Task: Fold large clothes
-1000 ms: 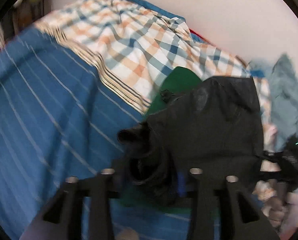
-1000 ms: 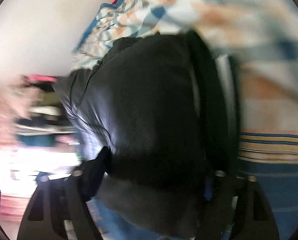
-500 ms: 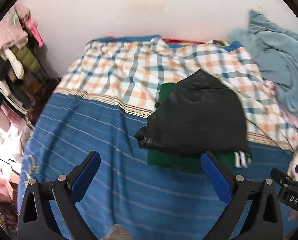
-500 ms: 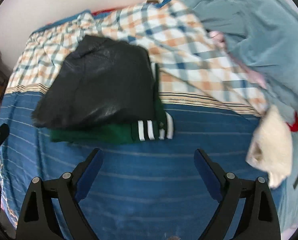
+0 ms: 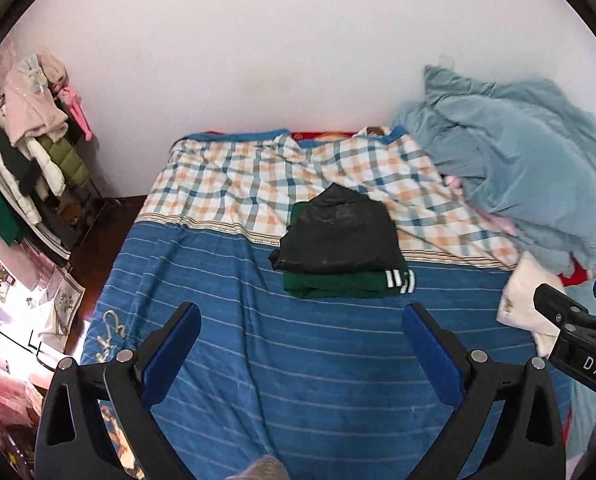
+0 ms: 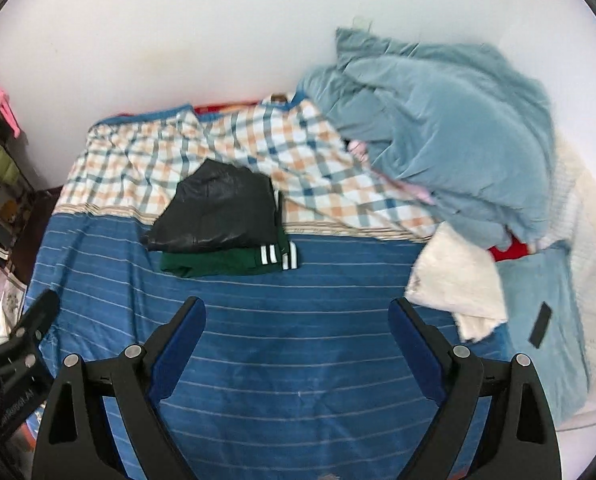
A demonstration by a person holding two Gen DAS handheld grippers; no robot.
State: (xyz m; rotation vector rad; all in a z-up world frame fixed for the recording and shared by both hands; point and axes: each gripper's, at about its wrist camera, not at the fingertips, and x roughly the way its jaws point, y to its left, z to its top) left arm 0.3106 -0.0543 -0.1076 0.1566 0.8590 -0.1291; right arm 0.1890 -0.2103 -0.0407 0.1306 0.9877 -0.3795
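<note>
Both jaws stand spread wide and empty, the left gripper [image 5: 301, 334] and right gripper [image 6: 297, 328] hanging above the blue striped bedspread [image 5: 298, 380]. Folded black jacket [image 6: 218, 210] lies stacked on the green garment [image 6: 218, 264], centre frame. Next, I judge, comes the cream garment [image 6: 456, 286] at right, nearer the right gripper.

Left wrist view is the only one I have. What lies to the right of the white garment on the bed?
Observer: A light blue cloth lies there, and a small flat black object rests on it.
Operator: Does the white garment touch that object?
Observer: No, they lie apart; the garment is to its left.
Operator: Does the right gripper hold anything?
Observer: No, it is open, and only the blue striped sheet shows between its fingers.
</note>
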